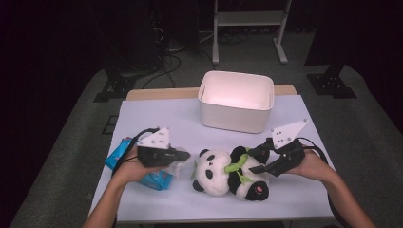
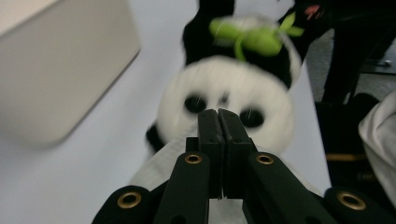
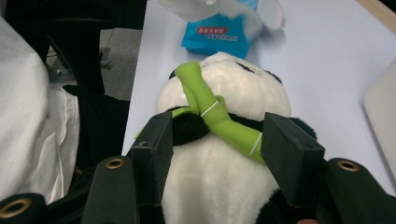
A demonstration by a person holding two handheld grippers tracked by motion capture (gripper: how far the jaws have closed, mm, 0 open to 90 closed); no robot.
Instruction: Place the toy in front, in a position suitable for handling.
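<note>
Panda (image 1: 223,173) is straddled by wide right fingers (image 3: 293,158), not yet gripped; left fingers (image 2: 218,140) are pressed together, empty. Closing is called for next.

White tub (image 1: 236,111) (open-topped) behind, on the table (image 1: 157,114).

A recording lab: a covered table (image 1: 157,118) stands on grey carpet (image 1: 370,128) in a dark room, with loose cables (image 1: 166,59) and a metal stand (image 1: 249,23) behind it.
</note>
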